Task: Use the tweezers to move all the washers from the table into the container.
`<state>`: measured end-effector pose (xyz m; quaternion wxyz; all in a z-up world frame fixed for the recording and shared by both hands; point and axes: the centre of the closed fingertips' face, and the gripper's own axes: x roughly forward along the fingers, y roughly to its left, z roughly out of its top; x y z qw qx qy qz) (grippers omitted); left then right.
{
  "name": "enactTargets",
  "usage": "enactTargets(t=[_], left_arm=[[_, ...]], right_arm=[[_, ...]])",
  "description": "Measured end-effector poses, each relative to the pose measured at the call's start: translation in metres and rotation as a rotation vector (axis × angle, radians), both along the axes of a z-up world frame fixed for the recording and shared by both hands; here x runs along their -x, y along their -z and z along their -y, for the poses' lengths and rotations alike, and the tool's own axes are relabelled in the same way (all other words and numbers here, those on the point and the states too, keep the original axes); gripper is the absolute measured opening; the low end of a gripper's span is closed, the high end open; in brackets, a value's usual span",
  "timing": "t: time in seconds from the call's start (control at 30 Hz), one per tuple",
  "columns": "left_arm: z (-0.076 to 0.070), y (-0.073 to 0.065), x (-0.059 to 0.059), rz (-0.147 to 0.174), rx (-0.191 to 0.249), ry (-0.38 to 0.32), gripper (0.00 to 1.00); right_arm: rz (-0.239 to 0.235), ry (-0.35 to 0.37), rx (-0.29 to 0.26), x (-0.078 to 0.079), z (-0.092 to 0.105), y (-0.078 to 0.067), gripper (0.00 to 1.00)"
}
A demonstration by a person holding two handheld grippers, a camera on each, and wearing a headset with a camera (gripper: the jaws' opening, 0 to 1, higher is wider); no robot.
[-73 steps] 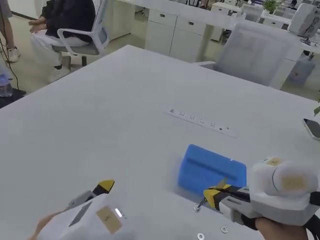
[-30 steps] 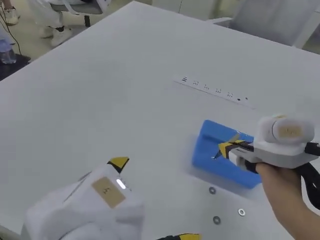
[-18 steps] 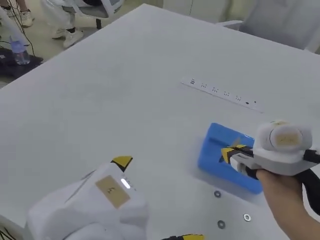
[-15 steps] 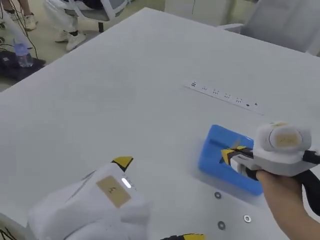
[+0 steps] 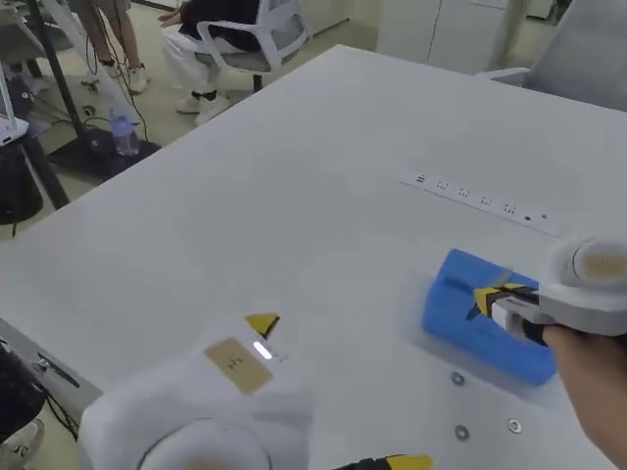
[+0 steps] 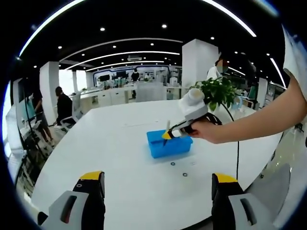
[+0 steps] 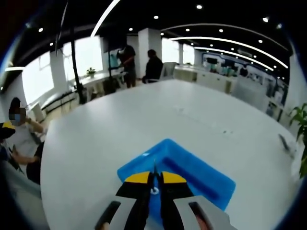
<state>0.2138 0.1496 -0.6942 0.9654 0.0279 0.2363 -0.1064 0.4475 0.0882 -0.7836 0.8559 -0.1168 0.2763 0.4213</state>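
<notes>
A blue container [image 5: 487,321] lies on the white table [image 5: 294,215]; it also appears in the left gripper view [image 6: 169,144] and in the right gripper view [image 7: 192,175]. My right gripper [image 5: 487,298] hovers over it, shut on thin tweezers [image 7: 154,167] whose tip points into the container. A small ring sits between the jaws; I cannot tell if it is a washer. Three washers [image 5: 458,378] [image 5: 461,431] [image 5: 513,425] lie on the table just in front of the container. My left gripper [image 5: 331,392] is open, low at the near edge, holding nothing.
A strip of sockets [image 5: 480,201] is set into the table beyond the container. Office chairs and a seated person [image 5: 225,29] are past the far left edge. A potted plant [image 6: 218,91] stands behind the right hand.
The right gripper rose with the tweezers from the washers on the table to above the blue container, and has held there. The head camera has swung left. The left gripper stays open.
</notes>
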Motion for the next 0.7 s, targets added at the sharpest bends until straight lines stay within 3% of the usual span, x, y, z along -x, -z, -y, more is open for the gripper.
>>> enactTargets(t=[0.13,0.27,0.4,0.53,0.7], left_arm=[[0.007,-0.003,0.006,-0.005,-0.01,-0.02,0.94],[0.015,-0.009,0.012,0.012,0.002,-0.048,0.94],[0.019,-0.01,0.018,0.018,0.001,-0.068,0.94],[0.018,-0.013,0.024,0.026,-0.007,-0.079,0.93],[0.01,-0.017,0.03,0.029,-0.019,-0.09,0.93]], right_arm=[[0.012,-0.019,-0.04,0.007,0.006,-0.019,0.03],[0.029,-0.021,-0.116,0.017,0.015,-0.04,0.03],[0.042,-0.052,-0.159,0.037,0.017,-0.06,0.03],[0.041,-0.083,-0.181,0.059,0.015,-0.063,0.03],[0.02,-0.098,-0.166,0.067,0.015,-0.049,0.03]])
